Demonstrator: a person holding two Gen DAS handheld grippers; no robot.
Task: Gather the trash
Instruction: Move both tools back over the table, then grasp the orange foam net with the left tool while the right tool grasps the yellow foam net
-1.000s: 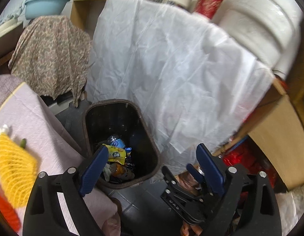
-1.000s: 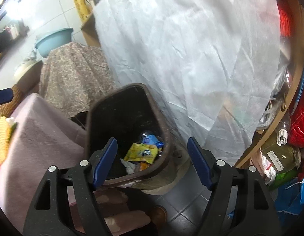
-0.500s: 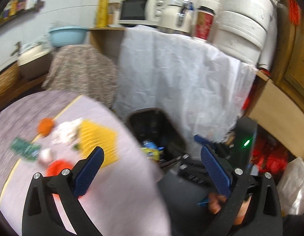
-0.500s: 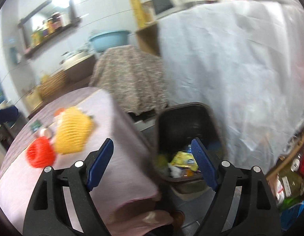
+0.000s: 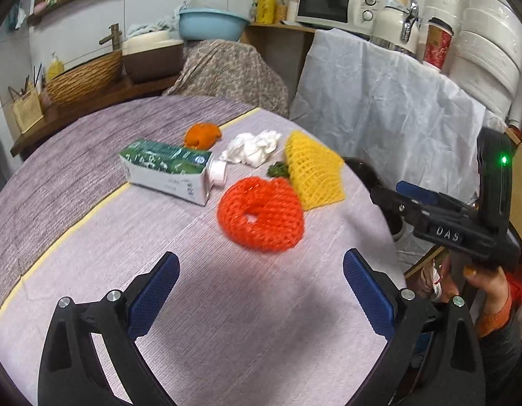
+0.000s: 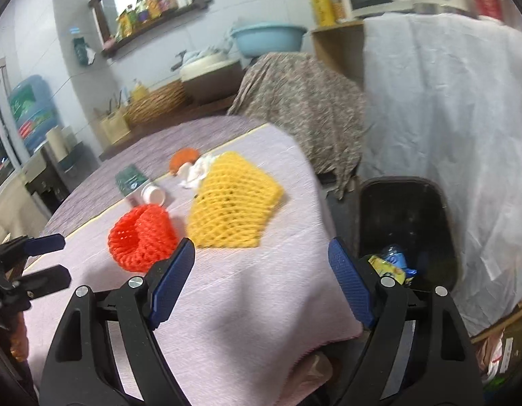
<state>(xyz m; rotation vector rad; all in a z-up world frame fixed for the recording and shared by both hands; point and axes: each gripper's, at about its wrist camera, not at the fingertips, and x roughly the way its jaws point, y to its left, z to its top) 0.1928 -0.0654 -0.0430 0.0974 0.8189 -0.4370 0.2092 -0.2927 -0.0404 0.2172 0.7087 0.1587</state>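
On the round table with a purple cloth lie a red foam net, a yellow foam net, a green and white carton, crumpled white tissue, an orange peel and a small green scrap. My left gripper is open and empty above the cloth, just short of the red net. My right gripper is open and empty over the table's right edge; the red net and yellow net lie ahead of it. The dark bin with wrappers stands beside the table.
A white sheet hangs over a shelf behind the bin. A floral-covered object stands behind the table. A microwave, kettle, stacked buckets and a blue basin sit at the back. The right gripper's body shows in the left view.
Both grippers have swung left and up from over the bin to over the table. The trash on the cloth has come into full view. Both stay open and empty.
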